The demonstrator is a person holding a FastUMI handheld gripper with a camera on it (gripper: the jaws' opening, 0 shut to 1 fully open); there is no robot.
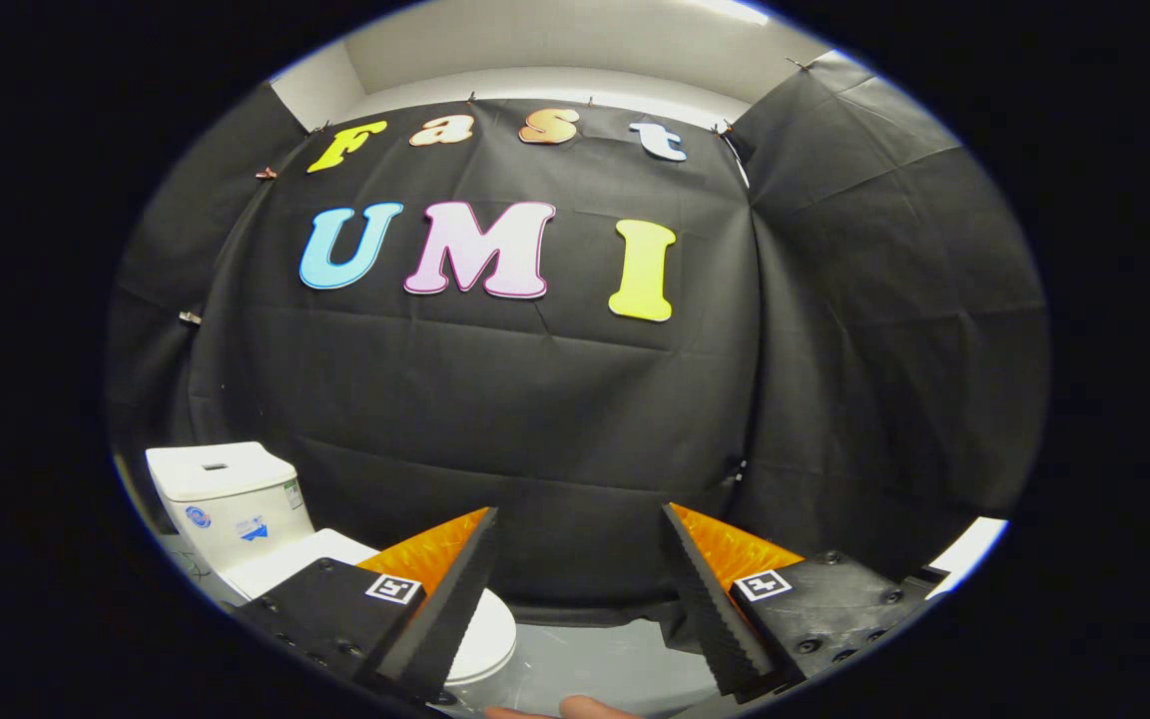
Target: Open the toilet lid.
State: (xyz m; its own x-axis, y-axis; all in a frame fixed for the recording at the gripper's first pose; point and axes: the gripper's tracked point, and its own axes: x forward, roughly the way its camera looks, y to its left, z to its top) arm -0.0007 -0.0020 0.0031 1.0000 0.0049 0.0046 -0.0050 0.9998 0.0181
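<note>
Black cloth wall (575, 419) behind, grey floor (605, 664) below. Toilet lid (485, 629) down, closed, partly hidden behind left finger. Tank (226, 494) upright beyond it, left of claw. Gripper (580, 559) fingers wide apart, nothing between them, not touching toilet. Fingertip of hand (585, 707) showing beneath fingers.

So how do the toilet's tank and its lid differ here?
The tank is boxy and upright with stickers on its front; the lid is flat, rounded, plain, lying closed. The tank stands in full sight beyond the open gripper; the lid is partly hidden behind one finger. Both are white.
</note>
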